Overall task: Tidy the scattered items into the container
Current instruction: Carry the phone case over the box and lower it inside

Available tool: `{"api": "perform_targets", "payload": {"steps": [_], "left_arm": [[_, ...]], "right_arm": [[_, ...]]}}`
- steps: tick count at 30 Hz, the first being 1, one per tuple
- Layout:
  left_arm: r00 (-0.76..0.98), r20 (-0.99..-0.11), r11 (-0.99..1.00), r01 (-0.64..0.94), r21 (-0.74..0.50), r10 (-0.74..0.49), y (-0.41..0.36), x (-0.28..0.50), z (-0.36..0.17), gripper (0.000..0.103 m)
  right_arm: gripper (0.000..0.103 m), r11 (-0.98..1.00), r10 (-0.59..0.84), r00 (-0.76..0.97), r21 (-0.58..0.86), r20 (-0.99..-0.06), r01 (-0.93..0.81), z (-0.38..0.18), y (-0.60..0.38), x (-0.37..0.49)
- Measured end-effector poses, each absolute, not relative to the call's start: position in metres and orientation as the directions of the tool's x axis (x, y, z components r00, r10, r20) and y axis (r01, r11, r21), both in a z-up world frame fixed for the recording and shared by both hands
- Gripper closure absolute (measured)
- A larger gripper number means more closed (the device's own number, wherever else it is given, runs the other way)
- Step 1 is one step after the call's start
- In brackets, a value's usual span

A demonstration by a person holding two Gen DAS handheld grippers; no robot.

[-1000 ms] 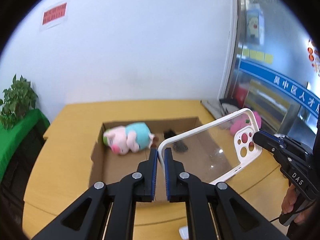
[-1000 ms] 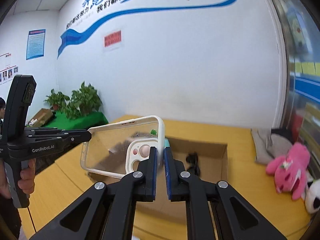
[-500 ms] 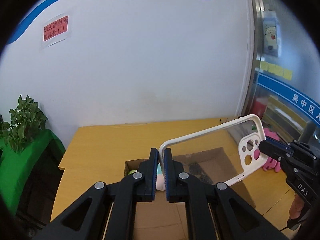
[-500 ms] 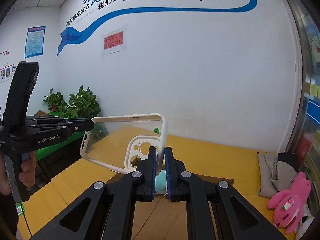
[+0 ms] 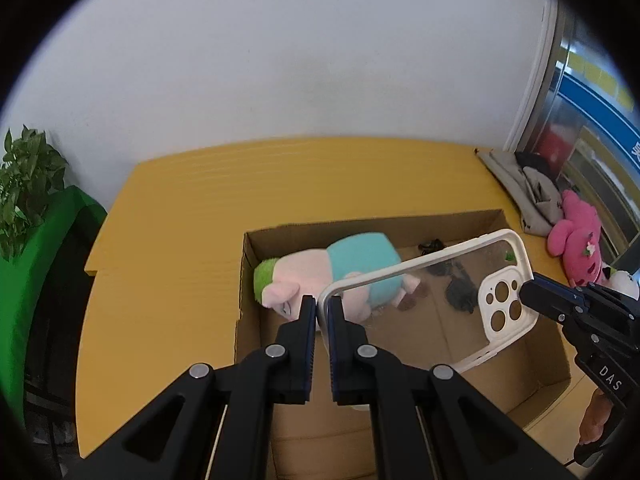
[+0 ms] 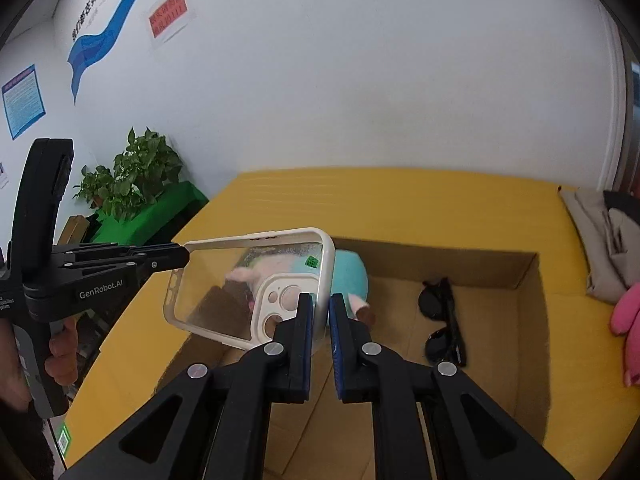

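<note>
Both grippers are clamped on the same clear phone case (image 5: 432,300): left gripper (image 5: 323,312) pinches one end, right gripper (image 6: 323,312) the camera-hole end. It's held in the air above the cardboard box (image 6: 532,320), over the plush pig (image 5: 320,276); sunglasses (image 6: 442,320) lie inside too.

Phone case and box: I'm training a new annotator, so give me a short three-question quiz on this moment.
1. True or false: both the left gripper and the right gripper are shut on the phone case.
2. Which is outside the cardboard box? A) pig plush B) sunglasses C) pink plush
3. Fill in: the case is held above the ____.

Key: 1 true; 2 C; 3 cardboard box.
</note>
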State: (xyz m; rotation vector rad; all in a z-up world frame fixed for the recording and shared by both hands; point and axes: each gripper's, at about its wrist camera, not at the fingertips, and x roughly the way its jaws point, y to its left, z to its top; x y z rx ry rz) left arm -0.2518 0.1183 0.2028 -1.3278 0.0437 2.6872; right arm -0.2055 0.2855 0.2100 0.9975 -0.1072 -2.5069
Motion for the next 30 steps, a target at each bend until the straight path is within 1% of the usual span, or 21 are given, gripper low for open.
{"api": "perform_targets", "payload": {"steps": [2, 5, 7, 11, 15, 19, 25, 30], "left_arm": [[-0.563, -0.818, -0.989, -0.138, -0.046, 0.117, 0.114, -0.258, 0.183, 0.098], [-0.531, -0.844, -0.991, -0.133, -0.005, 0.076, 0.111, -0.263, 0.159, 0.098], [-0.508, -0.859, -0.992, -0.125, -0.01, 0.073, 0.106, -0.267, 0.145, 0.098], [-0.461, -0.886, -0.993, -0.116, 0.004, 0.05, 0.103, -0.269, 0.118, 0.098], [-0.409, -0.912, -0.992, -0.124, 0.037, 0.017, 0.104, -0.272, 0.091, 0.098], [-0.38, -0.925, -0.991, -0.119, 0.054, -0.005, 0.106, -0.276, 0.077, 0.098], [-0.331, -0.941, -0.984, -0.136, 0.116, -0.065, 0.115, -0.283, 0.055, 0.098], [-0.302, -0.947, -0.98, -0.127, 0.151, -0.107, 0.116, -0.289, 0.043, 0.099]], "right_arm": [[0.094, -0.904, -0.414, -0.614, 0.227, -0.672, 0.362, 0.187, 0.279, -0.212], [0.094, -0.907, -0.403, -0.56, 0.237, -0.724, 0.347, 0.152, 0.275, -0.216], [0.094, -0.911, -0.386, -0.526, 0.221, -0.758, 0.349, 0.134, 0.267, -0.219], [0.093, -0.907, -0.362, -0.467, 0.188, -0.807, 0.377, 0.116, 0.252, -0.225], [0.093, -0.904, -0.349, -0.432, 0.178, -0.832, 0.388, 0.108, 0.246, -0.231], [0.092, -0.901, -0.313, -0.382, 0.145, -0.869, 0.41, 0.096, 0.24, -0.235], [0.092, -0.89, -0.291, -0.301, 0.142, -0.908, 0.433, 0.069, 0.236, -0.243], [0.091, -0.879, -0.275, -0.26, 0.133, -0.926, 0.457, 0.056, 0.23, -0.248]]}}
